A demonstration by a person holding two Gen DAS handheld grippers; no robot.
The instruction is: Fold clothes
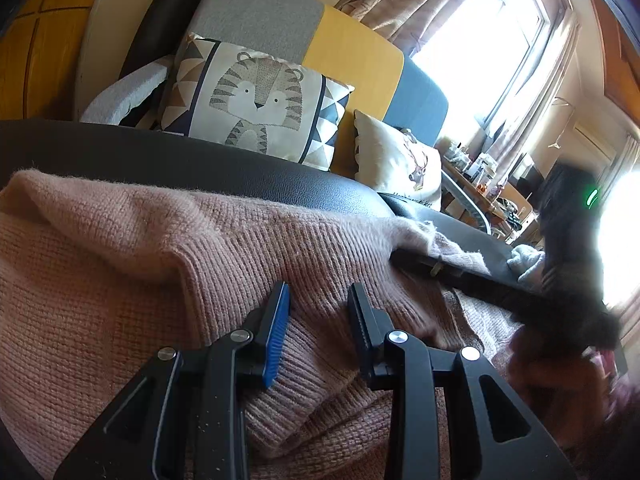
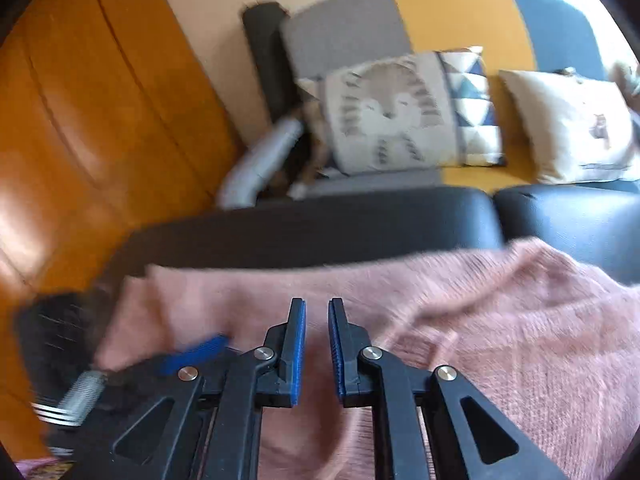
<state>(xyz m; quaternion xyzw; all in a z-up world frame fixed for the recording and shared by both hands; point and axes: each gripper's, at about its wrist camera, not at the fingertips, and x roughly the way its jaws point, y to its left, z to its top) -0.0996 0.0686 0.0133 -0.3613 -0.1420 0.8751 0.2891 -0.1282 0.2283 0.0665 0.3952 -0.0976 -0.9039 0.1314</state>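
A pink knitted sweater [image 1: 120, 264] lies spread over the front of a black leather sofa seat [image 1: 200, 160]. In the left wrist view my left gripper [image 1: 319, 306] is shut on a thick ribbed fold of the sweater, which fills the gap between its pads. In the right wrist view my right gripper [image 2: 317, 316] hovers over the sweater [image 2: 500, 320], its jaws together but for a narrow slit with nothing between them. The left gripper's blue pad [image 2: 196, 354] shows blurred at lower left there. The right tool's body [image 1: 568, 248] is a dark blur at right.
A tiger-print cushion [image 1: 256, 104] and a white cushion [image 1: 396, 160] lean on the grey, yellow and blue sofa back [image 2: 460, 12]. Orange wooden panelling [image 2: 80, 120] is at left. A bright window [image 1: 480, 40] and a cluttered side table [image 1: 488, 184] are at right.
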